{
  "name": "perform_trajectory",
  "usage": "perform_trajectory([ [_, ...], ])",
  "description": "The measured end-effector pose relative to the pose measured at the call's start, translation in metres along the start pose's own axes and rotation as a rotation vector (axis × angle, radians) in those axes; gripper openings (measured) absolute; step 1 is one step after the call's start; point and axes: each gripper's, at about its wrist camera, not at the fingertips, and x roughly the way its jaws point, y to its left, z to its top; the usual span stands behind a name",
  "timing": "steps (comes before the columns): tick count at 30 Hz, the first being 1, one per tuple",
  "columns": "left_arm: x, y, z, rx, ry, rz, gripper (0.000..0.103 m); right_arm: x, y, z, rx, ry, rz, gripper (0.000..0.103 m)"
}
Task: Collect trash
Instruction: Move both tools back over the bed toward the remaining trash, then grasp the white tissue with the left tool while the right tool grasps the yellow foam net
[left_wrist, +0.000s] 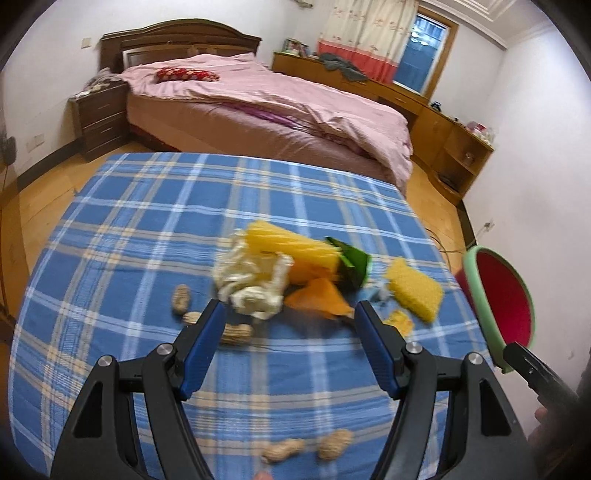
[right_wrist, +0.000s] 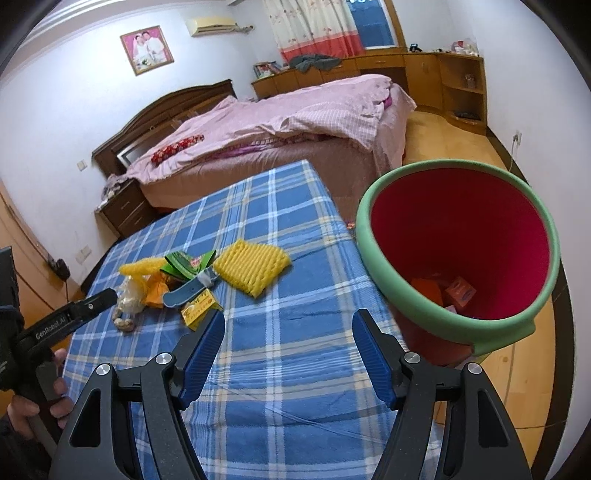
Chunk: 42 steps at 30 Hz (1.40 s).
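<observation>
Trash lies on a blue plaid table (left_wrist: 147, 229): a crumpled white wad (left_wrist: 251, 280), yellow foam nets (left_wrist: 415, 291), an orange wrapper (left_wrist: 317, 299), a green wrapper (left_wrist: 351, 264) and several peanut shells (left_wrist: 236, 334). My left gripper (left_wrist: 290, 314) is open and empty, just short of the white wad. My right gripper (right_wrist: 288, 326) is open and empty above the table (right_wrist: 288, 369). To its right is a red bin with a green rim (right_wrist: 458, 243) holding some scraps. The pile with a yellow net (right_wrist: 253, 266) lies ahead left.
A pink bed (left_wrist: 266, 110) stands beyond the table, with a dark nightstand (left_wrist: 99, 118) and wooden cabinets (left_wrist: 447, 136) along the walls. The bin (left_wrist: 498, 295) hangs off the table's right edge. The floor is wood.
</observation>
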Motion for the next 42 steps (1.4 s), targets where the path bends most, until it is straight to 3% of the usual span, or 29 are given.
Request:
perform_trajectory([
  [11,0.025,0.008,0.002,0.031,0.017,0.017,0.072,0.018,0.004,-0.004,0.0,0.034,-0.01,0.076],
  [20,0.058,0.013,0.014,0.074,0.035,0.1,0.073,0.024,-0.001,-0.004,0.015,0.046,-0.032,0.076],
  [25,0.072,0.025,0.014,0.043,0.075,0.08,0.072,0.034,0.001,0.002,0.019,0.057,-0.042,0.077],
  [29,0.072,0.028,0.014,0.037,0.06,0.057,0.072,0.048,0.008,0.009,0.01,0.069,-0.042,0.082],
  [35,0.069,0.032,0.013,0.021,0.032,0.064,0.06,0.077,0.02,0.022,-0.007,0.108,-0.045,0.083],
  [37,0.069,0.033,0.012,0.018,0.036,0.035,0.049,0.085,0.024,0.025,-0.015,0.114,-0.052,0.083],
  [42,0.061,0.038,0.009,-0.014,0.021,-0.008,0.041,0.103,0.032,0.032,-0.029,0.121,-0.09,0.083],
])
